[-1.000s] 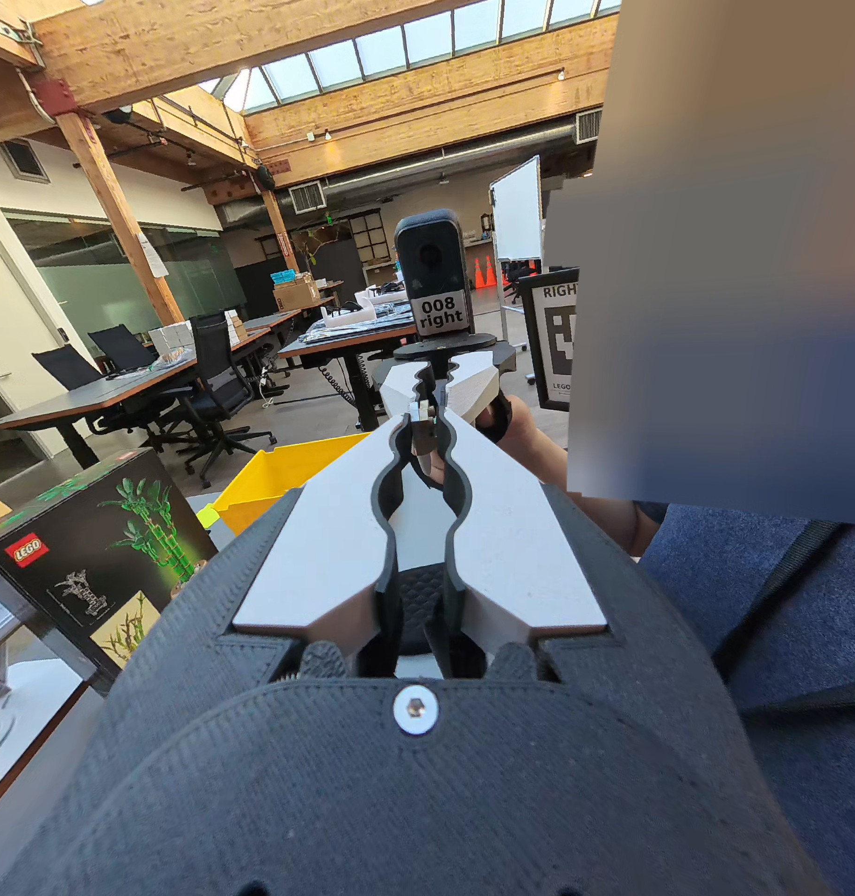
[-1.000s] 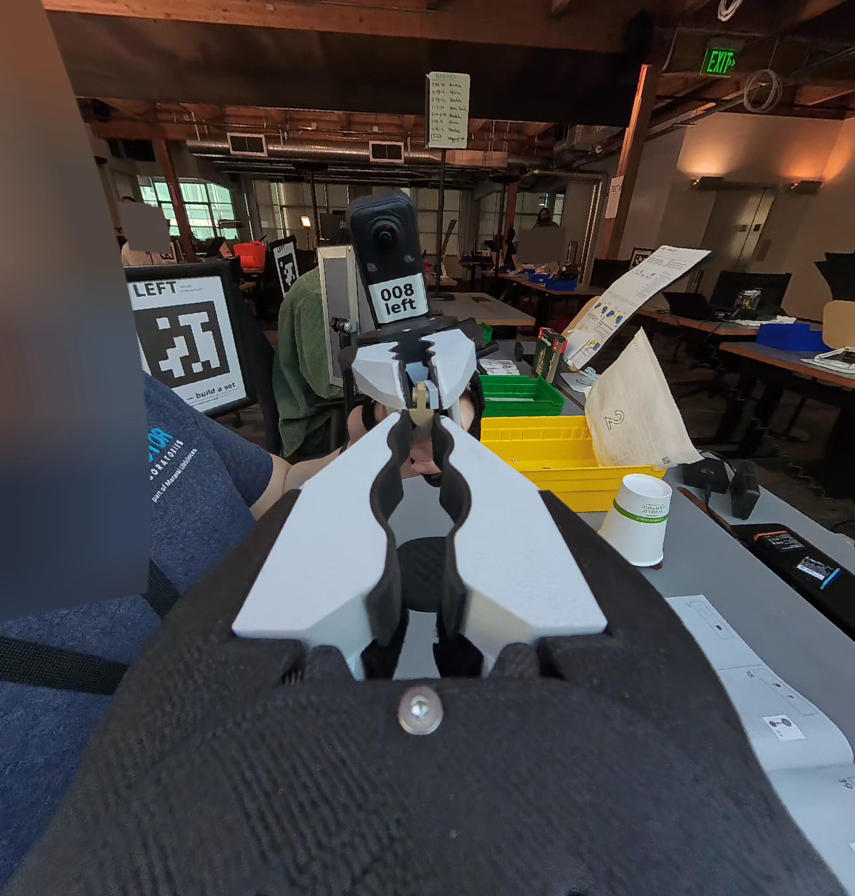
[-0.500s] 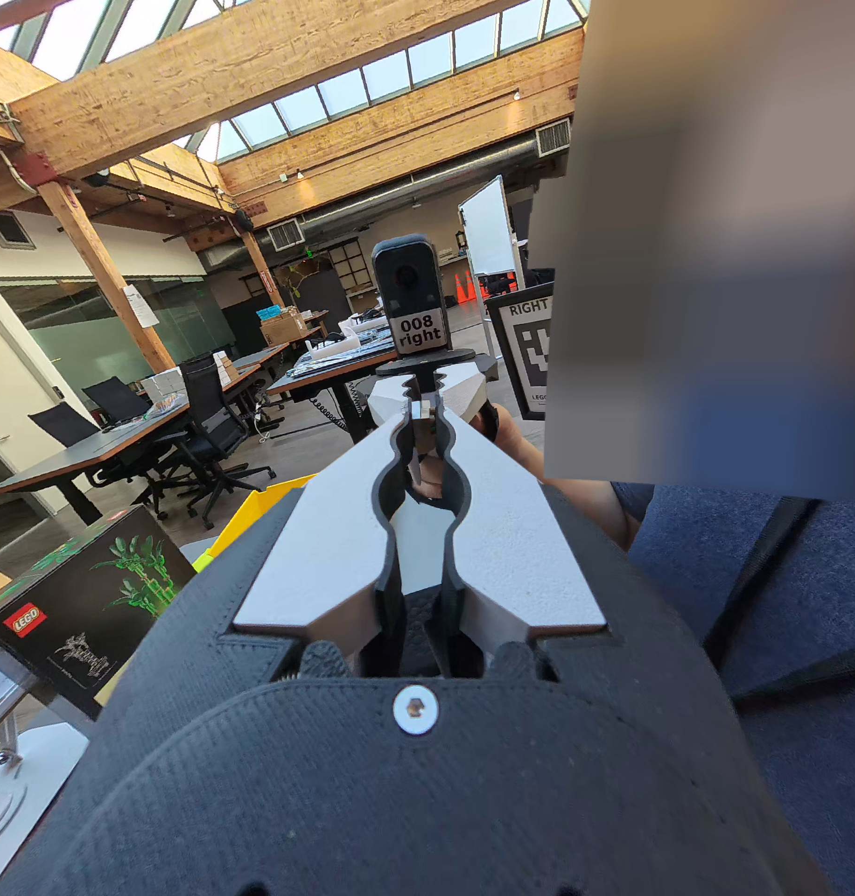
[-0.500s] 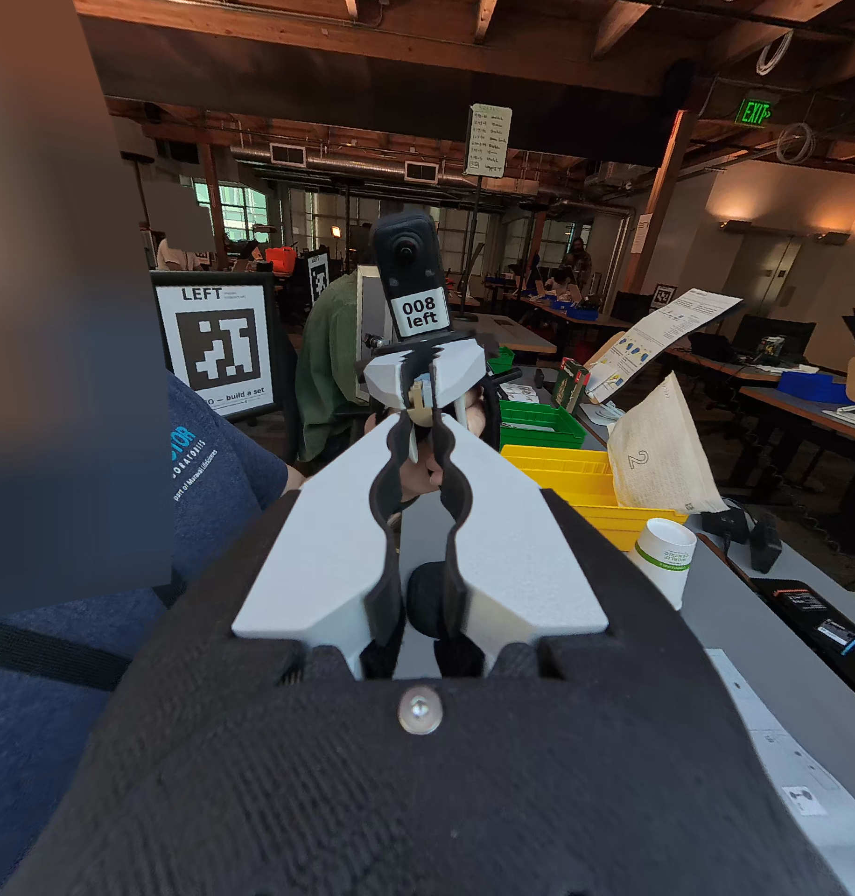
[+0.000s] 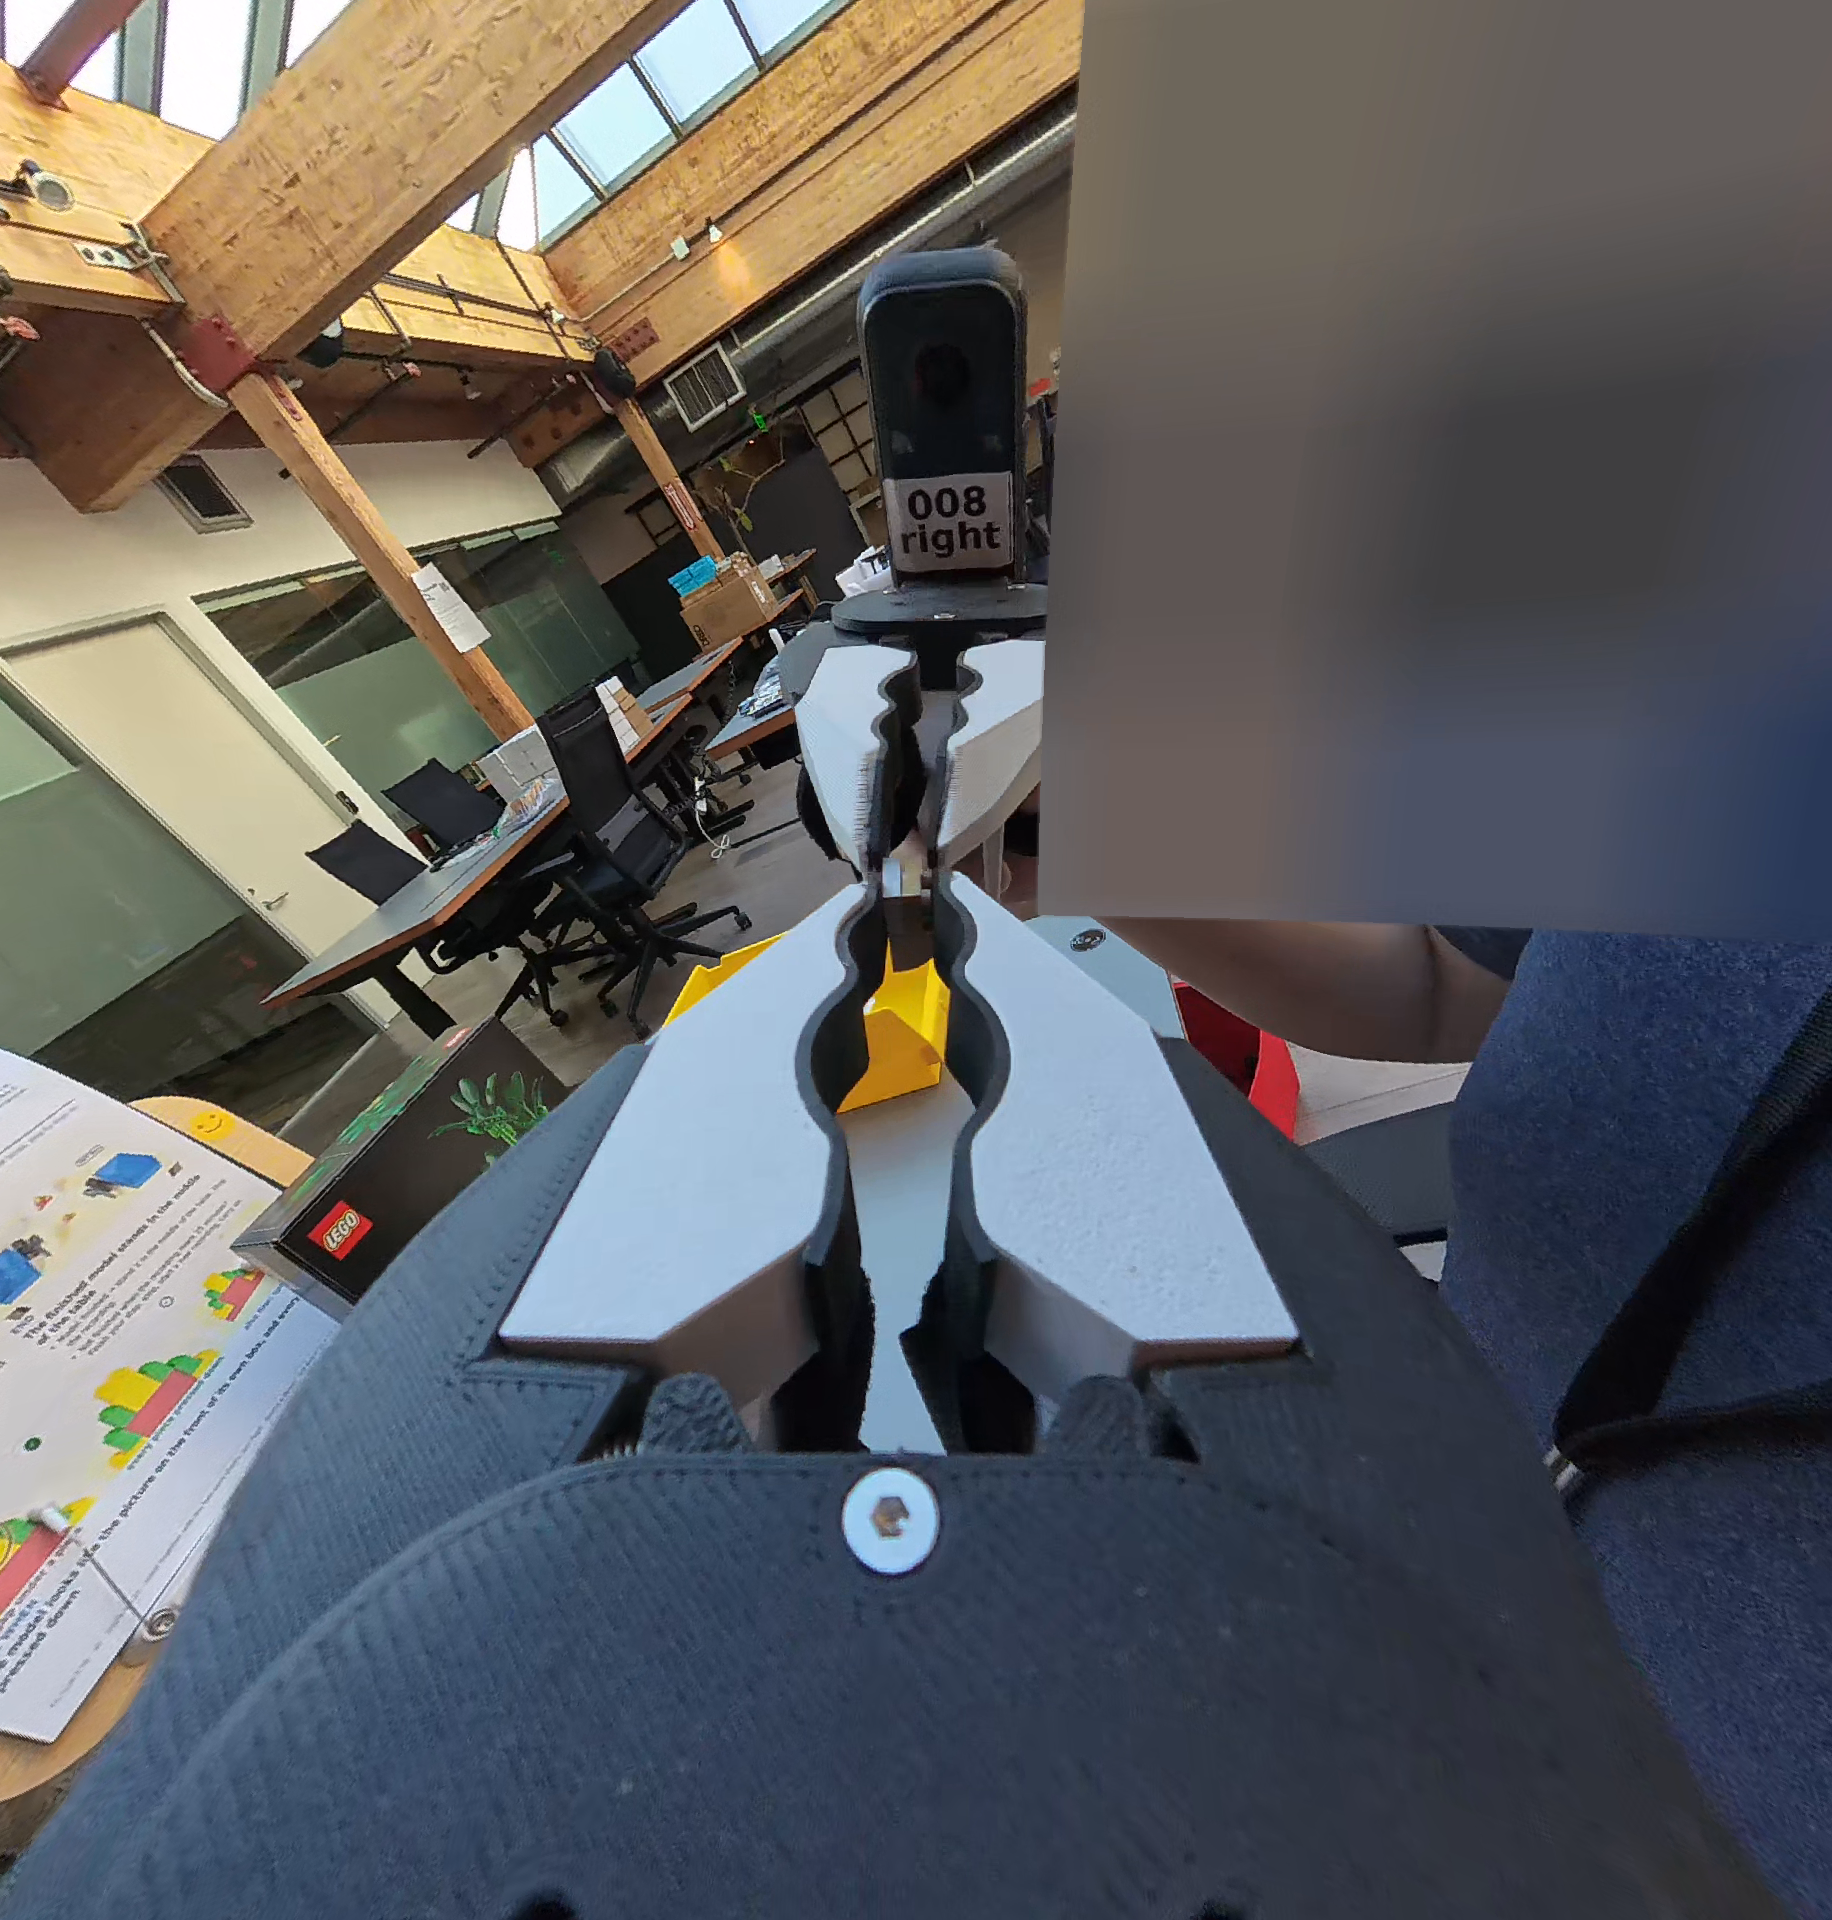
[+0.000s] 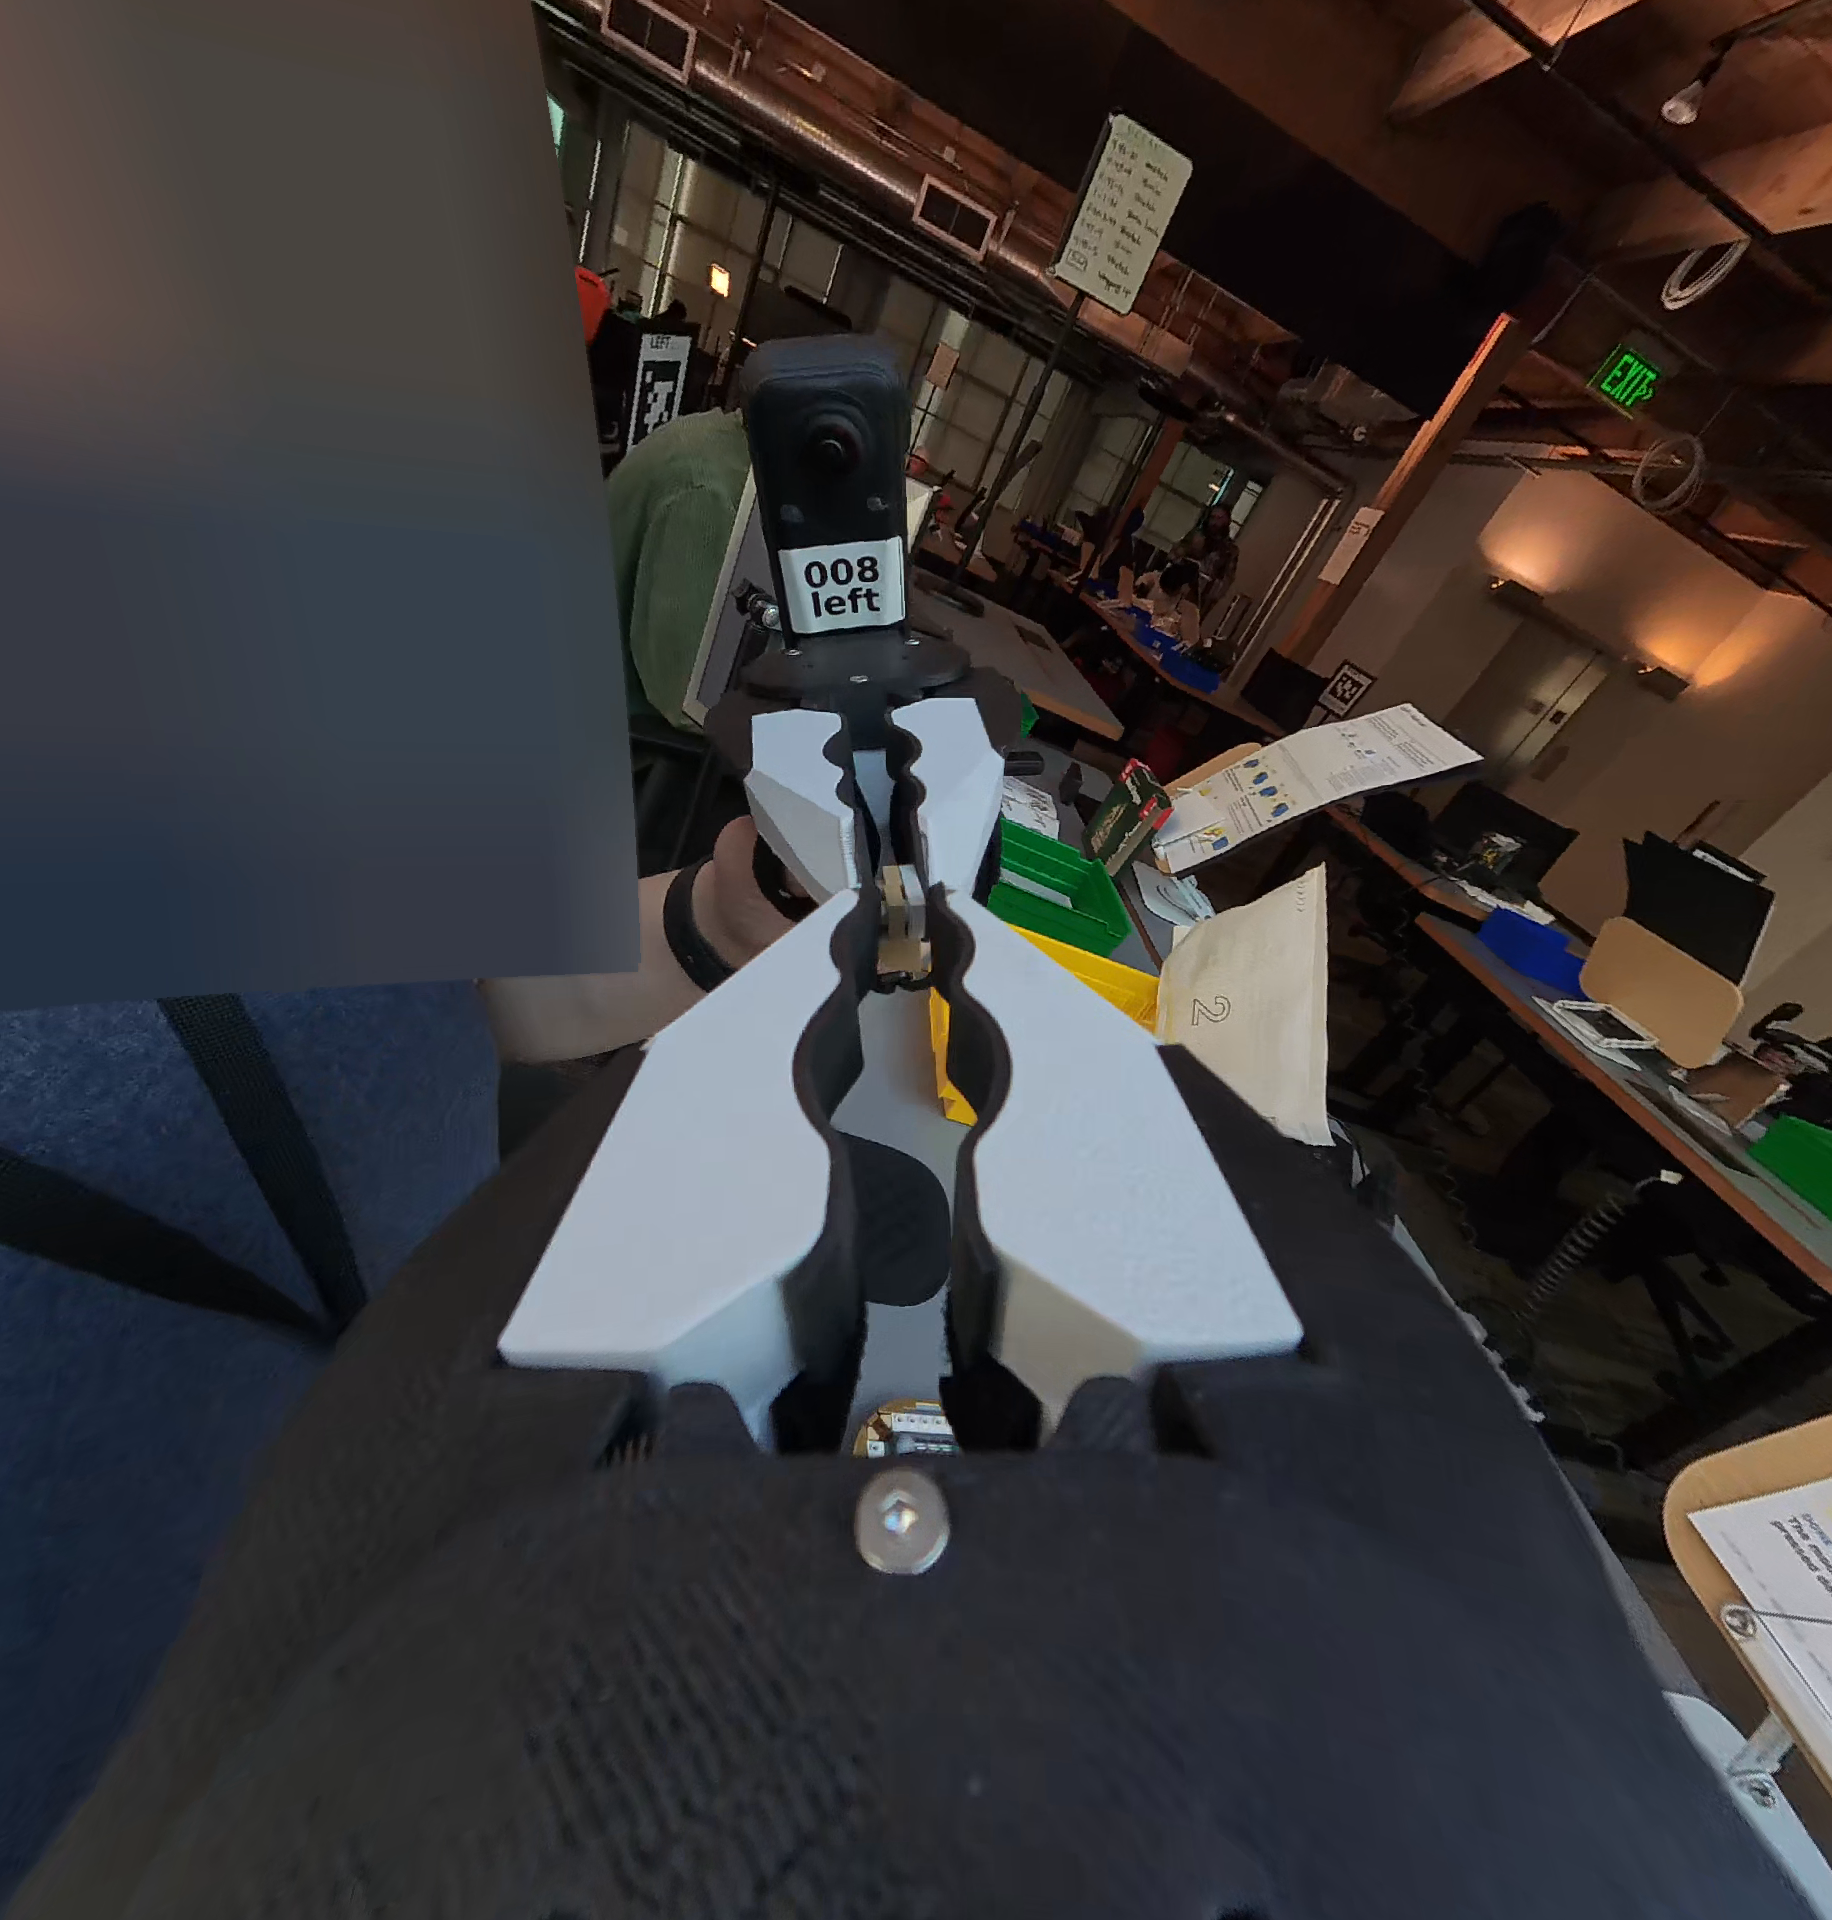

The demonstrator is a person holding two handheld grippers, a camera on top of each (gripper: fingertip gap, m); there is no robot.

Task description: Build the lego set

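Note:
My two grippers are held in the air, tip to tip, in front of a person in a blue shirt (image 5: 1681, 1299). In the left wrist view my left gripper (image 5: 906, 906) is shut at its tips on a small tan and grey lego piece (image 5: 904, 879). The right gripper (image 5: 904, 831) faces it and touches the same spot. In the right wrist view my right gripper (image 6: 899, 940) is shut on the small tan and grey lego piece (image 6: 899, 920), and the left gripper (image 6: 891, 831) meets it from the far side. Where one piece ends and another begins is hidden by the fingertips.
A yellow bin (image 5: 896, 1039) and a black lego box (image 5: 403, 1174) lie below on the table. An instruction sheet (image 5: 70, 1351) stands on a wooden board at the left. A green bin (image 6: 1057, 883), a paper bag (image 6: 1244, 997) and office desks (image 6: 1618, 1060) lie beyond. The grippers are tip to tip, or close to it.
Both grippers stayed tip to tip and shut on the small piece. They turned and dropped lower over the table, so the yellow bin and the instruction sheet now show.

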